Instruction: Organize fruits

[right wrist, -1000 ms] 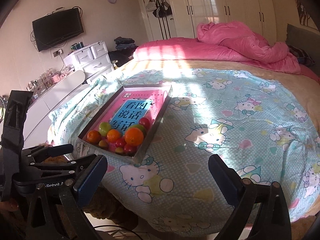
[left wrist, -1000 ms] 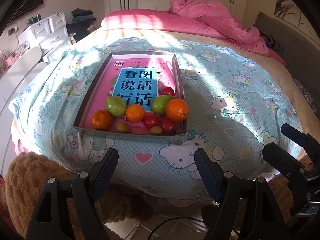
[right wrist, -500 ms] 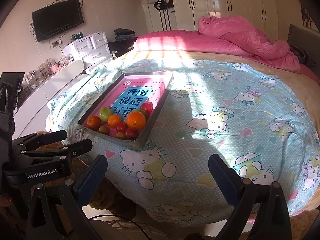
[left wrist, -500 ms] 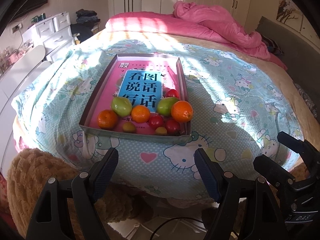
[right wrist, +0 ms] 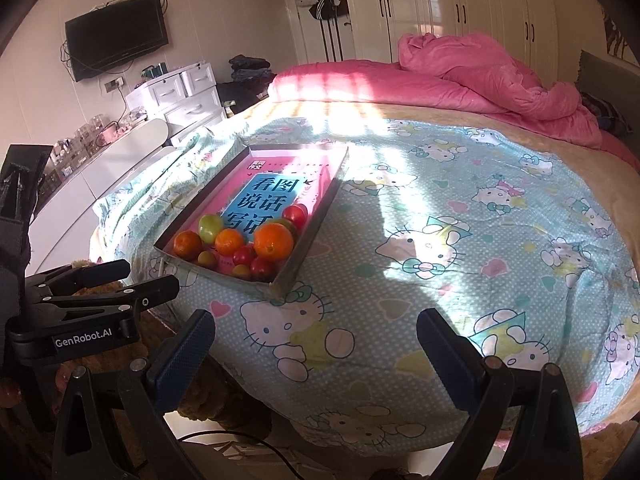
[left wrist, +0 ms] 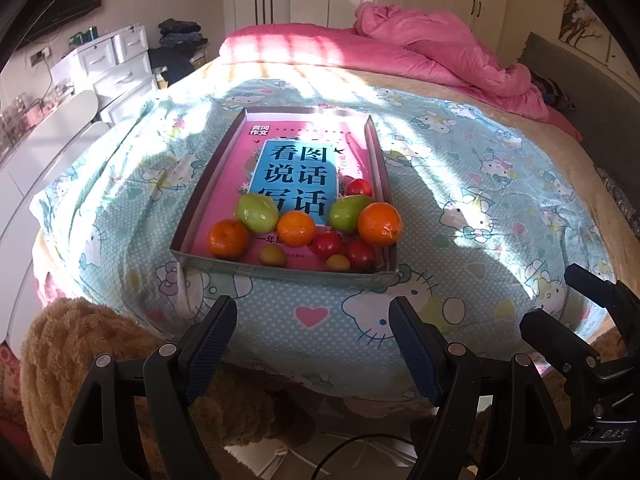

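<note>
A shallow grey tray [left wrist: 280, 270] [right wrist: 304, 248] with a pink and blue book cover as its floor lies on the bed. At its near end sit three oranges [left wrist: 379, 223] [right wrist: 273, 242], two green fruits [left wrist: 257, 213] [right wrist: 211, 227], several small red fruits [left wrist: 327, 243] [right wrist: 295, 214] and two small yellowish ones [left wrist: 273, 255]. My left gripper [left wrist: 312, 346] hangs open off the bed's near edge, short of the tray, with nothing between its fingers. My right gripper [right wrist: 316, 354] is open and empty too, to the right of the tray. The left gripper [right wrist: 152, 286] also shows in the right wrist view.
The bed wears a pale blue cartoon-cat sheet [right wrist: 440, 240]. A pink duvet [left wrist: 420, 48] is heaped at the far end. White drawers [right wrist: 180, 92] and a wall TV [right wrist: 116, 38] stand to the left. A brown fuzzy rug [left wrist: 80, 352] and cables lie on the floor below.
Both views have tilted up slightly, so the tray sits a little lower in the frames. The fruits have not moved and both grippers stay open.
</note>
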The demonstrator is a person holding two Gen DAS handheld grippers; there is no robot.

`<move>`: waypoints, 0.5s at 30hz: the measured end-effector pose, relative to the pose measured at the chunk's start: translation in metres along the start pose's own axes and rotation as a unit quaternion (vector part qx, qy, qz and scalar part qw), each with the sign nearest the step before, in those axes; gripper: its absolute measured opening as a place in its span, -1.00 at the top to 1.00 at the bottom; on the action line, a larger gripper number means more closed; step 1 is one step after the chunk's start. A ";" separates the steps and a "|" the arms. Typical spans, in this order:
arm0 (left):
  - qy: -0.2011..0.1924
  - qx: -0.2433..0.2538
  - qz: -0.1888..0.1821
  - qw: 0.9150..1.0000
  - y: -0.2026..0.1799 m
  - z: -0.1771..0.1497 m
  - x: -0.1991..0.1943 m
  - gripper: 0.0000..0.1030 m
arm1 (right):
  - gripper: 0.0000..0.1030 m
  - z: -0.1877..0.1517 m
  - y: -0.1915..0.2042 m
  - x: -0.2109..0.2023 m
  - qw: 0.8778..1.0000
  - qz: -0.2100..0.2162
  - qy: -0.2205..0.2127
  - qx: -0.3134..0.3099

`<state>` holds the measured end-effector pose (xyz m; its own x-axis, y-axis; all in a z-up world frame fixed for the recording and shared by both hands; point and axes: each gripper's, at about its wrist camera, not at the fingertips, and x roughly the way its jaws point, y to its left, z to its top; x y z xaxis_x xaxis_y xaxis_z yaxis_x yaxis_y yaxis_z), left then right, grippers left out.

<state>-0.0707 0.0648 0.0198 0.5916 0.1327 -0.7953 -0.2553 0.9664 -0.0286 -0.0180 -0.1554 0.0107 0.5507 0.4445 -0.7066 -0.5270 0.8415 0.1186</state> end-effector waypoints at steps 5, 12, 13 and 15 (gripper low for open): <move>-0.004 0.005 0.002 1.000 -0.002 0.001 -0.002 -0.55 | -0.98 -0.001 -0.001 0.000 1.000 0.000 0.001 0.001; -0.004 0.009 0.008 1.000 -0.004 0.000 -0.002 -0.55 | -0.98 0.000 0.000 -0.001 1.000 0.001 -0.001 -0.001; -0.004 0.010 0.008 1.000 -0.004 0.000 -0.002 -0.55 | -0.98 0.000 0.001 -0.001 1.000 0.000 -0.001 -0.002; -0.004 0.012 0.010 1.000 -0.005 0.000 -0.002 -0.55 | -0.98 0.000 0.001 -0.001 1.000 0.000 -0.002 -0.001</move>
<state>-0.0705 0.0600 0.0219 0.5927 0.1535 -0.7907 -0.2493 0.9684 0.0011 -0.0191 -0.1554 0.0114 0.5523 0.4462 -0.7042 -0.5289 0.8405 0.1178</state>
